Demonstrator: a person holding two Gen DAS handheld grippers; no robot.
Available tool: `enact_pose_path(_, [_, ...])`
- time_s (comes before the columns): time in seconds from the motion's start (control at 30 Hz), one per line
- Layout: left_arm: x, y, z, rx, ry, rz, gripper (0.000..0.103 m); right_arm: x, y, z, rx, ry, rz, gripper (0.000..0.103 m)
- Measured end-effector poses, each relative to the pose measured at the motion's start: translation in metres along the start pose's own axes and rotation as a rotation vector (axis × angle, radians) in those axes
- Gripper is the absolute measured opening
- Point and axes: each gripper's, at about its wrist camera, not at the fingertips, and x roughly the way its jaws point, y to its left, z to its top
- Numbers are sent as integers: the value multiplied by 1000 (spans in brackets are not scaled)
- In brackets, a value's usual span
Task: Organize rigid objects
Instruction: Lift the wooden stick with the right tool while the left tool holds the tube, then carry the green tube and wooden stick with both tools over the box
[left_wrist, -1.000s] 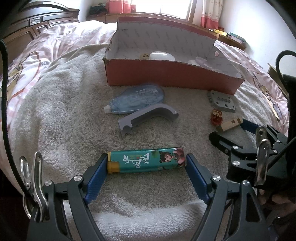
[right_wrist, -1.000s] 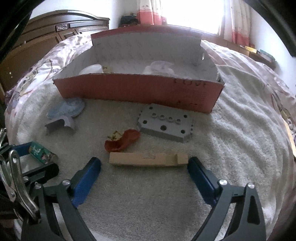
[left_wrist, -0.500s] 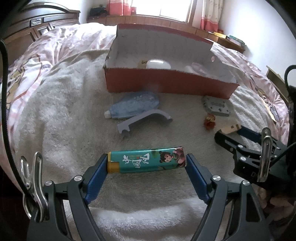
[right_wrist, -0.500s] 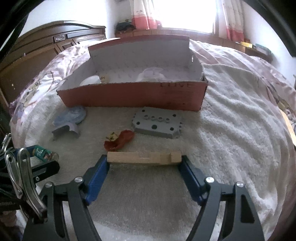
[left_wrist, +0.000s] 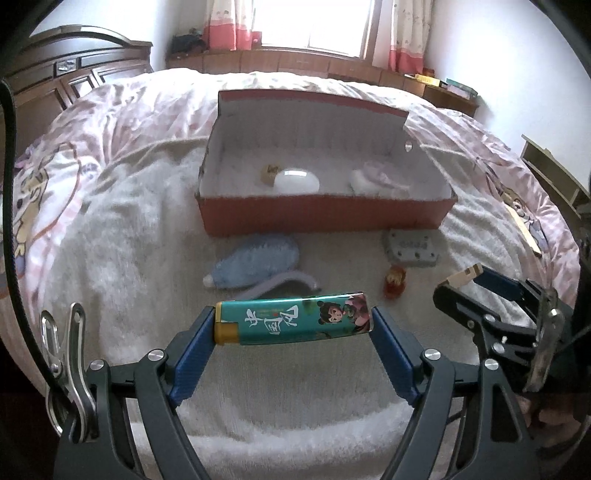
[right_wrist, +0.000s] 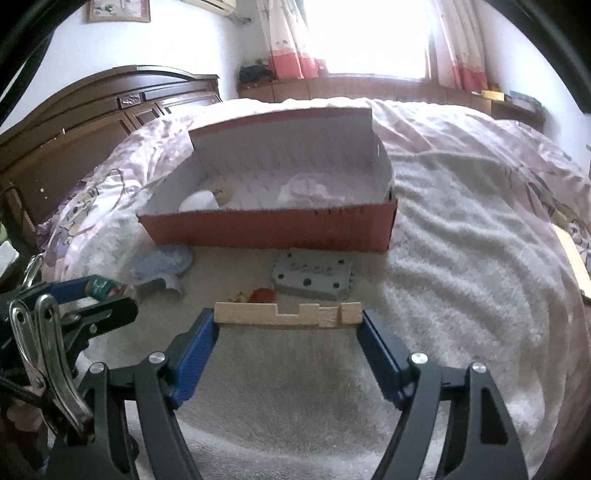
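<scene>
Tools hold things in front of the red box (left_wrist: 325, 218): left tool (left_wrist: 293, 325) squeezes the green lighter (left_wrist: 291, 324), right tool (right_wrist: 288, 315) squeezes the wood block (right_wrist: 288, 314), both above the towel (right_wrist: 461, 266).

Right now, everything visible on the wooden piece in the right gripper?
The wooden piece is a pale, raw-looking bar with a shallow rectangular notch in its top edge and a narrow slot near its right end. It sits horizontal, clamped end to end in the right gripper, lifted above the white towel.
</scene>
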Motion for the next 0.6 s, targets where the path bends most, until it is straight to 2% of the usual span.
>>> enact_pose_path(0.2, [0, -4, 22, 11, -25, -24, 83, -7, -1, 14, -10, -22, 14, 80])
enact_pose_path(0.6, [17, -4, 75, 41, -76, -11, 83, 4, -6, 55, -23, -54, 42, 80])
